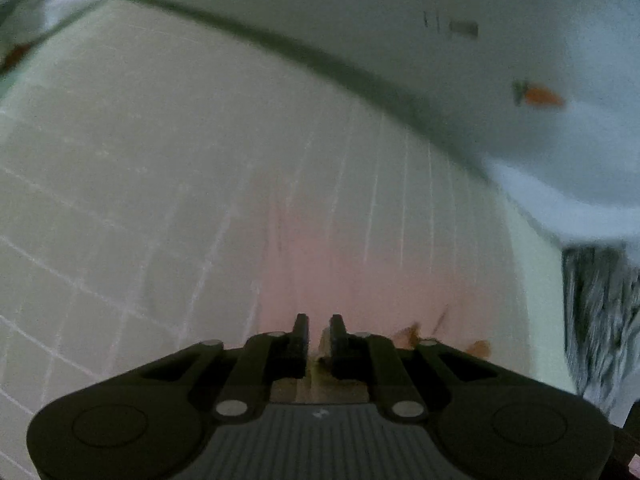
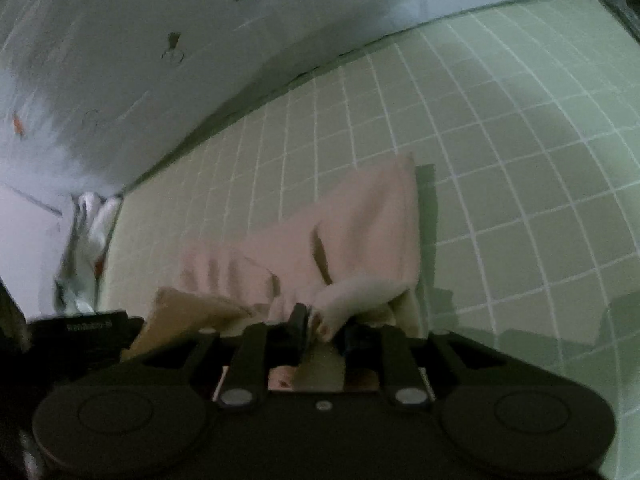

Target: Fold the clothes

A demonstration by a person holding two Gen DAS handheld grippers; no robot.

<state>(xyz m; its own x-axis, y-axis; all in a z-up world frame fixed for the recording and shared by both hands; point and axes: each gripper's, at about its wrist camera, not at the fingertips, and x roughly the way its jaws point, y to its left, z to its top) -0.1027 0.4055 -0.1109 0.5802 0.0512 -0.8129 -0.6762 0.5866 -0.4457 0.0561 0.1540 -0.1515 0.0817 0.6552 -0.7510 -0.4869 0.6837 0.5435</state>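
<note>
**Both tongs pinching pink cloth over the green mat**

Right gripper has its jaws pressed nearly together on a rolled fold of the pink garment, which lies rumpled on the green gridded mat just ahead of the fingers. Left gripper is narrowed the same way, a scrap of pale fabric caught between its tips, though blur hides detail. White carrot-print sheet borders the mat's far edge. A small bundle of white cloth sits at the mat's corner.
</note>
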